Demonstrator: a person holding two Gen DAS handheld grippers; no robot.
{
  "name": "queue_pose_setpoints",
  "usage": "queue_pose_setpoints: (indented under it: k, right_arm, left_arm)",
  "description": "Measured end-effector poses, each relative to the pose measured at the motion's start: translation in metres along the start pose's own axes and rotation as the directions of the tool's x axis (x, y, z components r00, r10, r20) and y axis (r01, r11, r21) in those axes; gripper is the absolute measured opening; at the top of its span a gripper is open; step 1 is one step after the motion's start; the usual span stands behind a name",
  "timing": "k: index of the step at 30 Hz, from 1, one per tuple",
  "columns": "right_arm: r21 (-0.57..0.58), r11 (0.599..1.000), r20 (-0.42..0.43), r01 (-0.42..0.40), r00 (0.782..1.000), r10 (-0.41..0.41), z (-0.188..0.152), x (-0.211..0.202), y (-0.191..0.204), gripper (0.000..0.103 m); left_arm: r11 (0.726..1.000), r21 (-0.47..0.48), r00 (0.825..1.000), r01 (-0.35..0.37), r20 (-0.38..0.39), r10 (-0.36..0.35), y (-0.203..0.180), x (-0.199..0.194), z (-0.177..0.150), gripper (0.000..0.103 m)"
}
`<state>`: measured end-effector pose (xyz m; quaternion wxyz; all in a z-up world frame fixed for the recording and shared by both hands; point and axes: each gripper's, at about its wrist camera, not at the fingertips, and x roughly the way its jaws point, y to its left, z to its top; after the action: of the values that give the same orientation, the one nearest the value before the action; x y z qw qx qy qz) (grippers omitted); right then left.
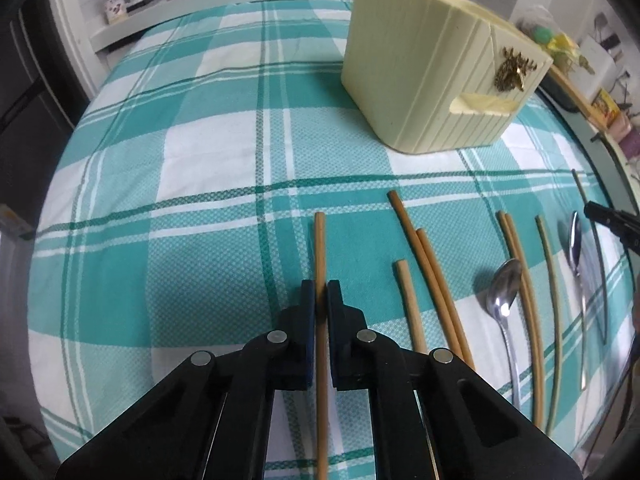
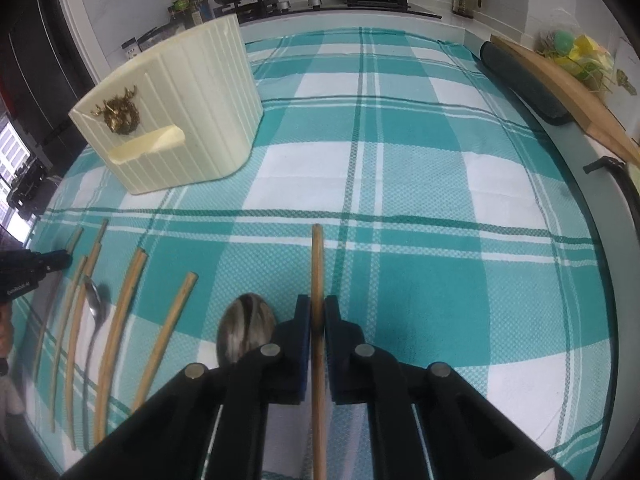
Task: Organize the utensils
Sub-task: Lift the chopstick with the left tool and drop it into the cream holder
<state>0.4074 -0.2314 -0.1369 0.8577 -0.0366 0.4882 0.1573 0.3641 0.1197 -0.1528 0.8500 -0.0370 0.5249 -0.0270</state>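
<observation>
Chopsticks (image 1: pixel 436 292) and spoons (image 1: pixel 505 300) are laid in a row on a teal-and-white checked cloth (image 1: pixel 224 152) before a cream ribbed holder (image 1: pixel 432 76), one stick being pinched by the left gripper (image 1: pixel 320 292) and one by the right gripper (image 2: pixel 317 312), with a stove (image 2: pixel 320 0) ranged behind.

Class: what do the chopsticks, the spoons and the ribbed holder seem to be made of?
Chopsticks: probably bamboo or wood, matte tan, no gloss.
Spoons: metal, likely polished steel; the bowl mirrors light.
Ribbed holder: likely moulded cream plastic, uniform colour; ceramic is possible.
</observation>
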Motion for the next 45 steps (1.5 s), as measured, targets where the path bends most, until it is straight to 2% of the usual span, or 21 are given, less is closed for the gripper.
queue_pose_setpoints:
  k: [5, 12, 15, 20, 24, 27, 29, 31, 33, 36, 41, 45]
  right_arm:
    - [-0.015, 0.998, 0.088, -0.057, 0.994, 0.058, 0.007, -0.053, 0.010, 0.007]
    - [-0.052, 0.990, 0.248, -0.129, 0.959, 0.138, 0.013, -0.138, 0.025, 0.007]
    - [-0.068, 0.988, 0.311, -0.142, 0.938, 0.156, 0.018, -0.163, 0.032, 0.007]
    - [-0.093, 0.987, 0.416, -0.129, 0.896, 0.157, 0.040, -0.192, 0.046, 0.007]
    - [-0.091, 0.986, 0.471, -0.142, 0.866, 0.168, 0.080, -0.207, 0.054, 0.007]
    - [-0.095, 0.984, 0.532, -0.154, 0.827, 0.181, 0.114, -0.223, 0.060, 0.007]
    - [-0.098, 0.982, 0.566, -0.159, 0.803, 0.187, 0.136, -0.229, 0.065, 0.007]
    - [-0.095, 0.983, 0.584, -0.159, 0.791, 0.185, 0.157, -0.225, 0.070, 0.007]
    - [-0.098, 0.984, 0.577, -0.149, 0.797, 0.178, 0.172, -0.210, 0.077, 0.007]
    - [-0.081, 0.987, 0.521, -0.142, 0.838, 0.163, 0.185, -0.172, 0.083, 0.007]
    - [-0.047, 0.990, 0.402, -0.136, 0.904, 0.144, 0.186, -0.108, 0.084, 0.007]
    - [0.006, 0.988, 0.317, -0.156, 0.937, 0.146, 0.179, -0.077, 0.077, 0.007]
  left_arm:
    - [0.999, -0.023, 0.991, 0.047, 0.128, -0.044, -0.001, -0.061, -0.001, 0.004]
    - [0.993, 0.010, 0.943, 0.120, 0.311, -0.117, -0.014, -0.156, 0.006, 0.004]
    - [0.989, 0.017, 0.919, 0.150, 0.367, -0.145, -0.019, -0.186, 0.015, 0.004]
    - [0.983, 0.038, 0.878, 0.178, 0.445, -0.176, -0.029, -0.220, 0.048, 0.004]
    - [0.980, 0.048, 0.842, 0.191, 0.506, -0.189, -0.040, -0.242, 0.088, 0.004]
    - [0.980, 0.043, 0.811, 0.196, 0.555, -0.186, -0.047, -0.249, 0.118, 0.004]
    - [0.983, 0.029, 0.799, 0.182, 0.578, -0.165, -0.052, -0.244, 0.136, 0.004]
    - [0.984, 0.008, 0.803, 0.176, 0.578, -0.148, -0.055, -0.229, 0.151, 0.004]
    - [0.984, -0.018, 0.819, 0.176, 0.557, -0.137, -0.056, -0.206, 0.161, 0.004]
    - [0.985, -0.058, 0.850, 0.161, 0.516, -0.109, -0.055, -0.169, 0.169, 0.004]
    - [0.986, -0.093, 0.890, 0.141, 0.448, -0.085, -0.054, -0.122, 0.171, 0.004]
    - [0.989, -0.088, 0.913, 0.122, 0.400, -0.077, -0.058, -0.102, 0.168, 0.005]
